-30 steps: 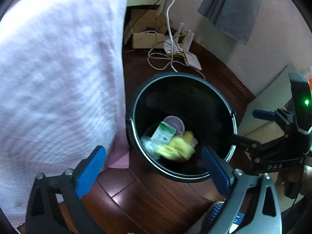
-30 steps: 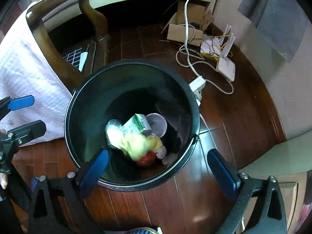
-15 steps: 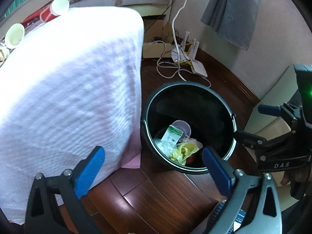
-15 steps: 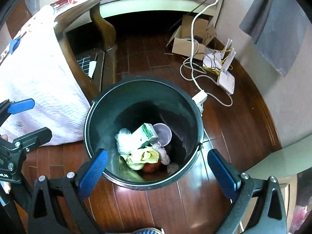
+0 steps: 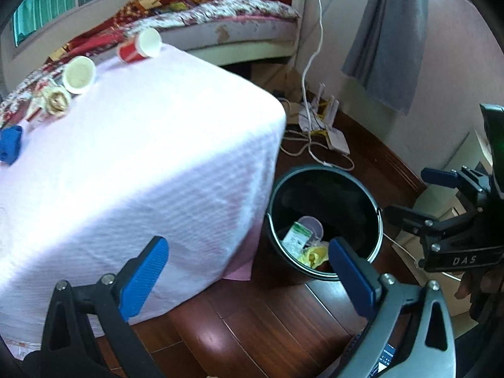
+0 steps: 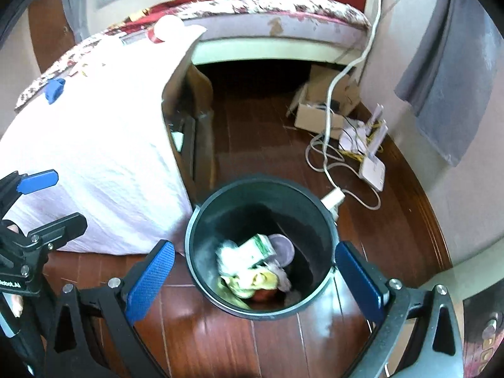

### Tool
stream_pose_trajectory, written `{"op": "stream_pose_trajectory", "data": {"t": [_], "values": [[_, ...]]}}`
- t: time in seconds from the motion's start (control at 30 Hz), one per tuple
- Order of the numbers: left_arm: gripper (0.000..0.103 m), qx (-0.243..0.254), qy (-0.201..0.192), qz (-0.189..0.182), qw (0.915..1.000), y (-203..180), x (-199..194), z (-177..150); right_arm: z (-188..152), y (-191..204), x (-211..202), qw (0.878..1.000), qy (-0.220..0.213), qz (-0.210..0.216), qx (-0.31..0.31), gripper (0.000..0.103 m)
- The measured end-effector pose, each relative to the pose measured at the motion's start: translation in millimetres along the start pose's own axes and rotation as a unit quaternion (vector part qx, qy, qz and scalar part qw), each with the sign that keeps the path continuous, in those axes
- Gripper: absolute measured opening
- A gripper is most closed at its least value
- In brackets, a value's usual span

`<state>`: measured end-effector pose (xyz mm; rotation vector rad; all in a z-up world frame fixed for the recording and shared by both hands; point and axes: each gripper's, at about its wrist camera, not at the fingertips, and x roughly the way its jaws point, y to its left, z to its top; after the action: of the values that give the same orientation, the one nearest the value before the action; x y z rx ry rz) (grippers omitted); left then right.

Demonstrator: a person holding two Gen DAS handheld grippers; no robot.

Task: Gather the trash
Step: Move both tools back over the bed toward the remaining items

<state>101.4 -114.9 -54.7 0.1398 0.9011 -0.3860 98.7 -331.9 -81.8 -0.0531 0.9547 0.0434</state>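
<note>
Both grippers have been lifted well clear of the round black plastic bin (image 5: 324, 220) since a second ago, and much more of the room is now taken in: the tabletop draped in a pale pink cloth (image 5: 141, 163) is seen from above rather than from the side.

Nothing is held by the left gripper (image 5: 249, 275); its blue pads are spread wide. The right gripper (image 6: 255, 278) is likewise spread wide and empty, with the bin framed between its fingers in the right wrist view. A green-and-white carton (image 6: 255, 247), a clear plastic lid and yellowish scraps are seen lying at the bottom of the bin, which stands on the dark wooden floor just right of the table.

What remains to be collected is found on the far left part of the tabletop: a red paper cup (image 5: 138, 48) tipped on its side at the far edge, mouth turned toward the near right; a white paper cup (image 5: 78, 74) also on its side just left of it; and a crumpled beige wad (image 5: 56, 102) beside that. All three lie up and to the far left of the left gripper, well apart from it. The table is at the left gripper's side, so that hand is judged the nearer. The red cup's long axis runs roughly left to right, so a grasp across its body would be called for.
</note>
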Motion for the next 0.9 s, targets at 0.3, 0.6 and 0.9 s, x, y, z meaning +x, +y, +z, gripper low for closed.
{"op": "stream_pose_trajectory", "data": {"t": [0.3, 0.6, 0.9], "values": [[0.102, -0.023, -0.027, 0.025, 0.9991, 27, -25, 2, 32, 35, -13, 0.998, -0.044, 0.027, -0.021, 0.103], [0.102, -0.064, -0.048, 0.064, 0.9947, 70, -44, 0, 68, 74, -23, 0.994, -0.092, 0.059, -0.030, 0.103], [0.102, -0.105, -0.057, 0.115, 0.9861, 129, -64, -11, 98, 134, -19, 0.988, -0.115, 0.090, -0.048, 0.103]]}}
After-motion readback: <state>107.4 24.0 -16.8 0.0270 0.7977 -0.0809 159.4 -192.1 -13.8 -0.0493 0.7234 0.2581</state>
